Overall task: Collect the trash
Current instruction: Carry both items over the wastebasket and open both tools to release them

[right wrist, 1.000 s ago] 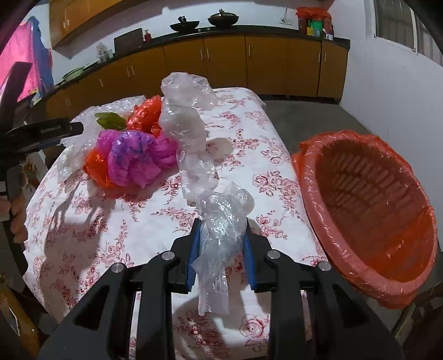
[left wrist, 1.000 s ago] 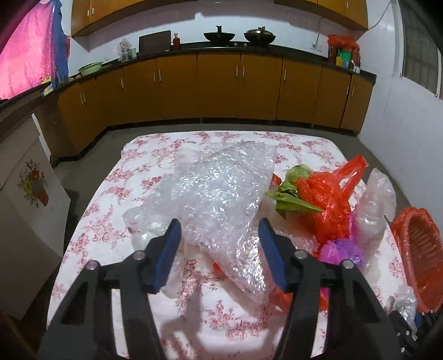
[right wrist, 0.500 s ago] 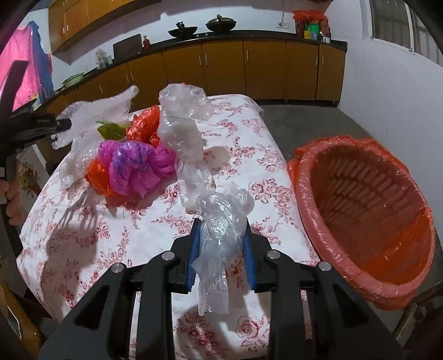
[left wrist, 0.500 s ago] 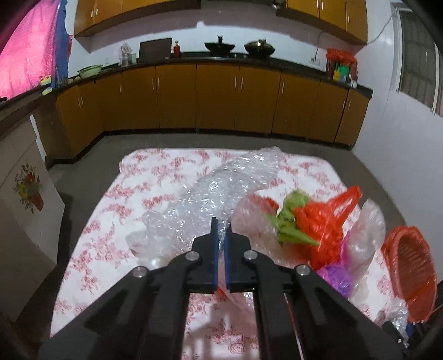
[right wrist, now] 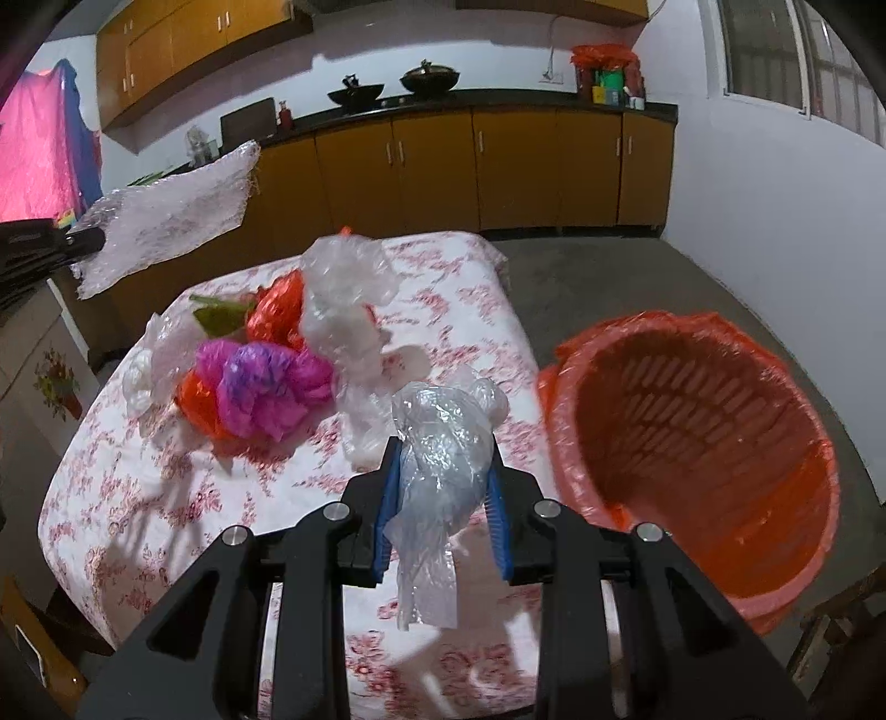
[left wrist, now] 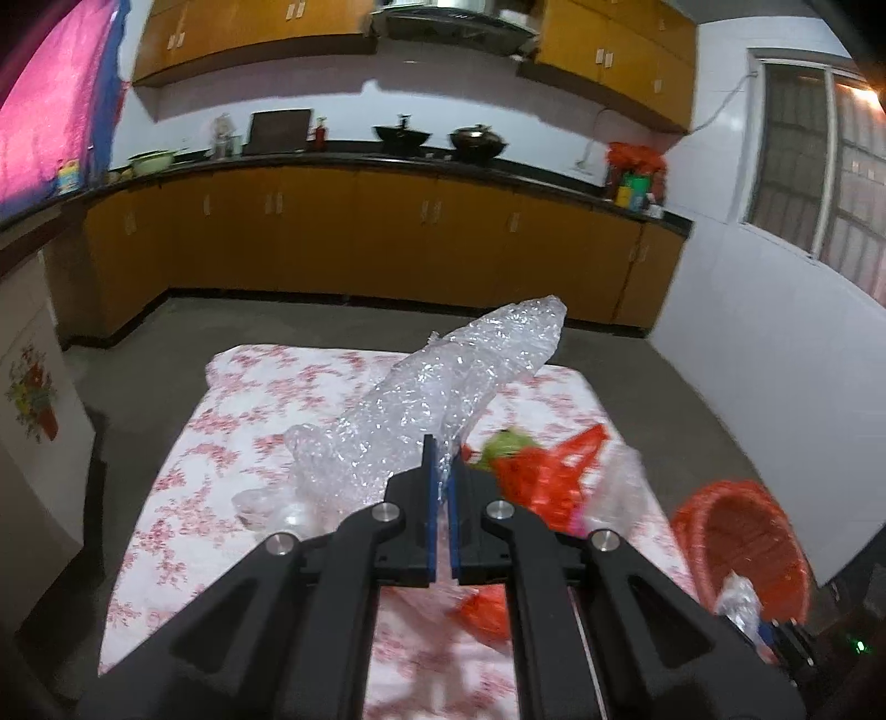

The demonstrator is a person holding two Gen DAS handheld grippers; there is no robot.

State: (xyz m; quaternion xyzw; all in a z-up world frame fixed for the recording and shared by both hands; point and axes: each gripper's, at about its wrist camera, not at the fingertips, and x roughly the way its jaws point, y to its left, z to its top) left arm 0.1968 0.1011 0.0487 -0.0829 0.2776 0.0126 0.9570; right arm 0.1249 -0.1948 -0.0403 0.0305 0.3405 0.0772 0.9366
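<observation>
Up off the flowered tablecloth [left wrist: 266,421] comes the crinkly clear bubble-wrap sheet [left wrist: 443,387], my left gripper [left wrist: 441,487] clamped on its near edge; featherlight, floppy, slippery, so I'd keep pinching that bunched edge, while my right gripper [right wrist: 440,487] squeezes a limp clear plastic bag [right wrist: 437,443].

place: home kitchen | showing it: orange-brown cabinets [left wrist: 387,238] running under a dark countertop [left wrist: 360,160] | woks [right wrist: 429,75] sitting on the stove | wall cupboards [left wrist: 609,50] hanging above | floral-cloth table [right wrist: 166,498] standing mid-floor | barred window [left wrist: 819,183] letting in little light
</observation>
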